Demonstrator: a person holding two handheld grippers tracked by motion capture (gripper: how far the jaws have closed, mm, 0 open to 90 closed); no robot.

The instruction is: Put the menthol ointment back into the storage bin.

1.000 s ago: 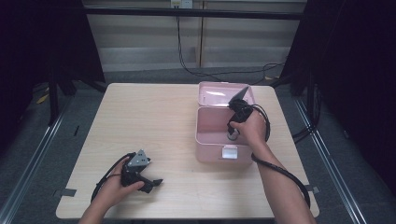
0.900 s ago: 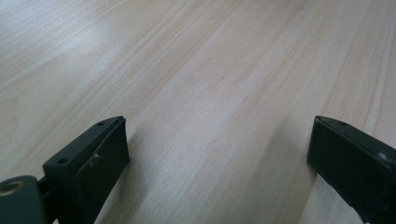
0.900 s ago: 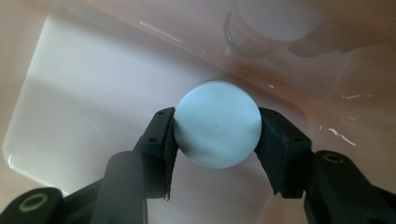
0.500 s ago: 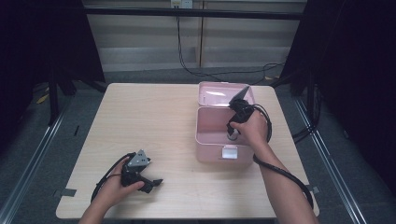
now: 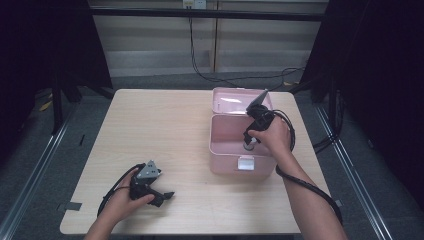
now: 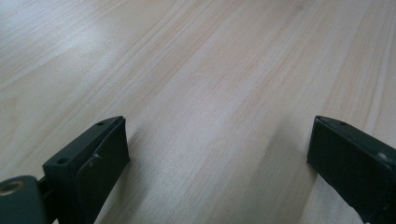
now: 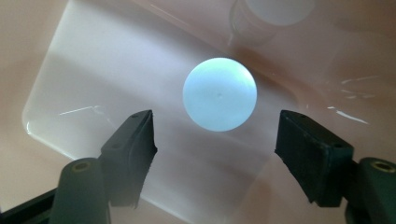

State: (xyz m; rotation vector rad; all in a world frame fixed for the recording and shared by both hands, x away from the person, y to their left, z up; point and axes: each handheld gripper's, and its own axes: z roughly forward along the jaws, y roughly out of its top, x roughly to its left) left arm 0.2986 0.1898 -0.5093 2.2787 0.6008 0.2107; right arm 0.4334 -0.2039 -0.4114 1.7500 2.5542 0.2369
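A pink box (image 5: pixel 222 148) stands open on the table's right half, its lid (image 5: pixel 235 99) tipped back. My right gripper (image 5: pixel 248 144) points down into the box. Its jaws have just been opening, and the right gripper (image 7: pixel 215 123) now stands open. A round white cap (image 7: pixel 219 94) lies on the pale box floor between the jaws, clear of both pads. A second white-capped container (image 7: pixel 268 14) sits just beyond it. My left gripper (image 5: pixel 164 196) rests on the table (image 5: pixel 165 130) near the front left, and the left gripper (image 6: pixel 217 149) is open over bare wood.
The box has a white latch (image 5: pixel 244 163) on its front wall. Cables trail from both grippers across the table. Dark curtains and metal floor rails surround the table on the left and right.
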